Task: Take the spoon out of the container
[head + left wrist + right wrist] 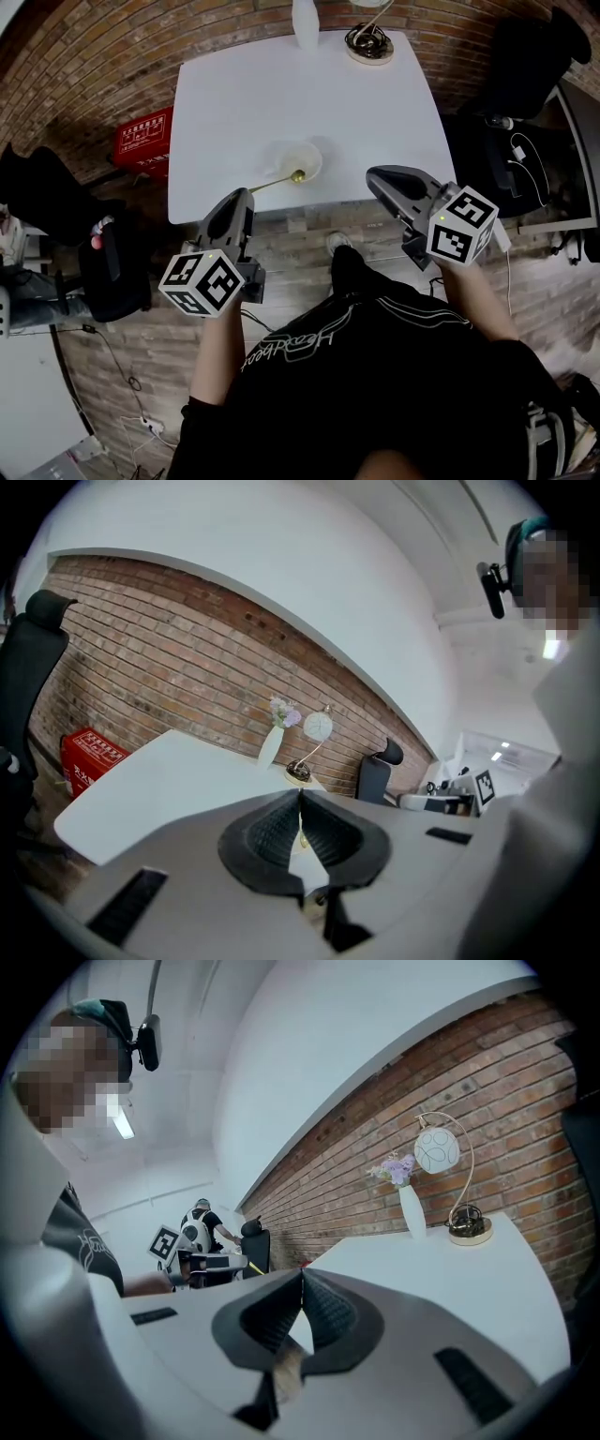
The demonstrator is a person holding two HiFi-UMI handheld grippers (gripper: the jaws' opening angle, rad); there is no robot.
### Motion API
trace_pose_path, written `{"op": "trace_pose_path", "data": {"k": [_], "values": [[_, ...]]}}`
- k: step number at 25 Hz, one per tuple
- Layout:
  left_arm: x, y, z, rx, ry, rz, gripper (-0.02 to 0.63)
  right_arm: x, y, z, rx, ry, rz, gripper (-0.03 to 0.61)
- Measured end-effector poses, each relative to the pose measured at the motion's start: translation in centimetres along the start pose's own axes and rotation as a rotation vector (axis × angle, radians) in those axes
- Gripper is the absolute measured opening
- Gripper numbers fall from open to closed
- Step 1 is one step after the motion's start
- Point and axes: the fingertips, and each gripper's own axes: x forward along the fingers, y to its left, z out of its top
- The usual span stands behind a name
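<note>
spoon (277, 182), gold and slender, leans in the pale container (304, 153) near the front edge of the counter (244, 103), handle slanting out toward the left tongs (240, 201); likely light, stiff and slick, best pinched mid-handle. left tongs and right tongs (377, 178) both clenched empty, short of the counter. vase (305, 23) and lamp (369, 42) stand well apart at the back, obstructing nothing.

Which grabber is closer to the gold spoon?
Left. The left gripper is right by the handle end of the spoon, at the front edge of the table. The right gripper is farther off, on the other side of the container.
</note>
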Motion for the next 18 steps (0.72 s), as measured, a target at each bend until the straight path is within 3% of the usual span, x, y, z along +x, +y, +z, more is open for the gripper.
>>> {"op": "trace_pose_path", "data": {"k": [10, 18], "values": [[-3.4, -3.8, -0.7, 0.092, 0.032, -0.054, 0.008, -1.8, 4.0, 0.1, -0.051, -0.033, 0.030, -0.003], [-3.8, -5.8, -1.1, 0.092, 0.044, -0.098, 0.008, -2.6, 4.2, -0.6, -0.052, -0.017, 0.017, -0.003]]}}
